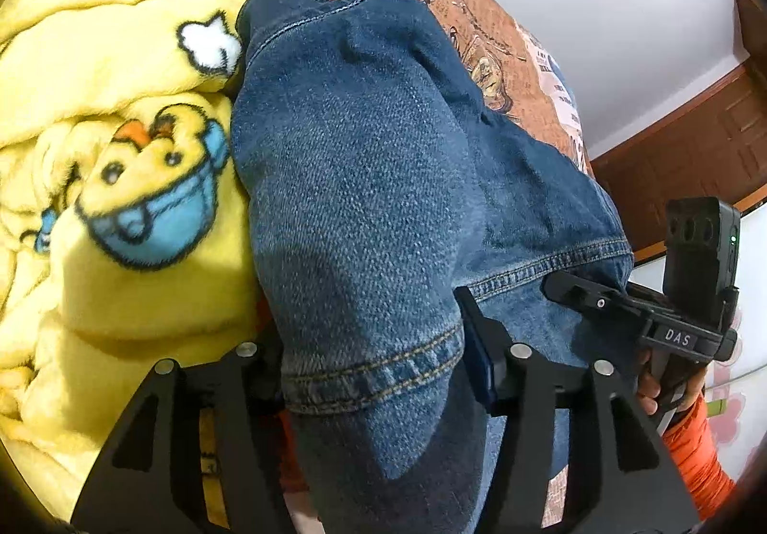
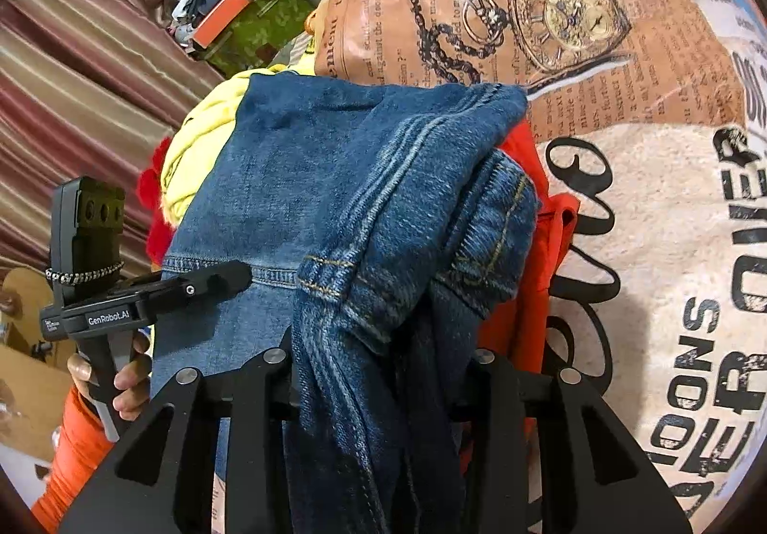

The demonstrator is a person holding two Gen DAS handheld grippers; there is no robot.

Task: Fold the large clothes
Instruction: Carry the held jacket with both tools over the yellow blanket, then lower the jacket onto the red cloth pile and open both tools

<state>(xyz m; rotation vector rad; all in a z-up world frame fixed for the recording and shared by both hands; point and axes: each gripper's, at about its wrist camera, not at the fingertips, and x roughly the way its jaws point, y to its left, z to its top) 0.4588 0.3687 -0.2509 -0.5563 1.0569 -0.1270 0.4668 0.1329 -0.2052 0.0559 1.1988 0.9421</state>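
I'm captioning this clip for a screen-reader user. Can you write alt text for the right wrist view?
A bunched blue denim garment fills the centre, its thick folded seams running down between the black fingers of the right gripper. It lies on a newspaper-print bedcover with a pocket watch picture. At left, a hand in an orange sleeve holds the left gripper against the denim's hem.

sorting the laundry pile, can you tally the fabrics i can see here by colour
Blue: 1, the denim garment, held between both grippers
Yellow: 1, the duck-print fleece blanket
Orange-red: 1, the orange cloth under the denim
Brown and cream print: 1, the newspaper-print bedcover
Total: 4
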